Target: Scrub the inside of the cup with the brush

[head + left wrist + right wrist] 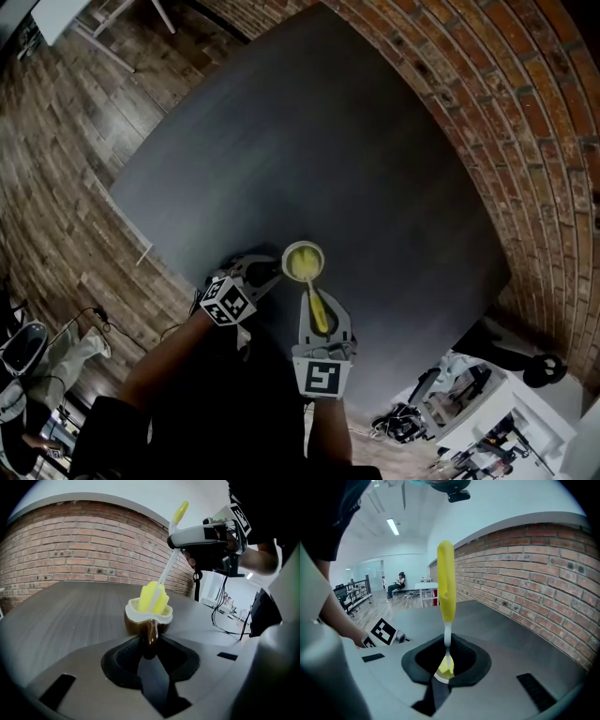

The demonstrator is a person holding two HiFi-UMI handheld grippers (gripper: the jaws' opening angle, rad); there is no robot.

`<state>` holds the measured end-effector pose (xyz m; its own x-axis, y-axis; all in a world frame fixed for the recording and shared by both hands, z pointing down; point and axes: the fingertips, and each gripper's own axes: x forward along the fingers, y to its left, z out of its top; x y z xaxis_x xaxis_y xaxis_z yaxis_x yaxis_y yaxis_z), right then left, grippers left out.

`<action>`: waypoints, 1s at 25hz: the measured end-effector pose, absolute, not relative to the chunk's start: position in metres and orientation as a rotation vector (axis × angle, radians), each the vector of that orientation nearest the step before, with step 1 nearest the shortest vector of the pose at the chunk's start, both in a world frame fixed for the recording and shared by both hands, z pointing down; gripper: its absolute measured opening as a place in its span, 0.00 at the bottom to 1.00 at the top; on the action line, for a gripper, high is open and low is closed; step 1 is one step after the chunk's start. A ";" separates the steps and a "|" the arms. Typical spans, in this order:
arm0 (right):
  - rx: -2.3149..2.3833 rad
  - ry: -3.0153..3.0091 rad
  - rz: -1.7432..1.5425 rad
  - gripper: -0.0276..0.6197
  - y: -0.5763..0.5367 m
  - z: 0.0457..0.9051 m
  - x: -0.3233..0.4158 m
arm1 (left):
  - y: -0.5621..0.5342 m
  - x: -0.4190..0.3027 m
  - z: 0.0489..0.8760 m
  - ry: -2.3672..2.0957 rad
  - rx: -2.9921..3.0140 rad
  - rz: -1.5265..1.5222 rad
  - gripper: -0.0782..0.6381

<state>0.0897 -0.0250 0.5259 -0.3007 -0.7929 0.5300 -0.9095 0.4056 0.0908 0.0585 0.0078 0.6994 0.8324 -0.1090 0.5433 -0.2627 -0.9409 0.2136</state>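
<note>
Wooden floor (pixel 56 169): it lies at the left side of the head view, beyond the table edge.
Table (pixel 309 122): a dark grey flat top. The cup is near its front edge, close to the person.
Left gripper (pixel 150 645): its jaws stand narrow and press on the brown handle of the cup from both sides. In the head view it reaches the cup from the left.
Cup (pixel 149 619): brown outside with a cream rim, upright, its handle turned toward the left gripper. Its bottom is hidden behind the jaws, so I cannot tell if it rests on the table.
Brush (pixel 446 581): it has a yellow grip, a thin white stem and a yellow sponge head. The head sits inside the cup and sticks a little above the rim.
Right gripper (pixel 446 660): its jaws are almost together and clamp the white stem just under the yellow grip. It hangs above the cup, and the cup's mouth with the sponge shows below the jaws.
Brick wall (pixel 525 141): red-brown bricks that run along the far and right sides of the table.
</note>
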 end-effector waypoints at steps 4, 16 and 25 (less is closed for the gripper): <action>1.613 -2.199 0.411 0.12 -0.018 0.508 0.099 | 0.007 0.053 0.697 -0.346 2.730 0.804 0.29; 1.802 -2.203 0.505 0.12 0.038 0.459 0.140 | 0.023 0.017 0.645 -0.582 2.702 0.740 0.38; 1.846 -2.269 0.467 0.12 0.094 0.424 0.159 | 0.064 0.029 0.485 -0.821 2.805 0.256 0.31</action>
<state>0.1589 0.0941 0.4239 -0.2133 -0.9189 0.3319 -0.9753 0.1801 -0.1281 0.0292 0.0643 0.4852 0.8302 -0.5111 0.2228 -0.5471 -0.8238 0.1488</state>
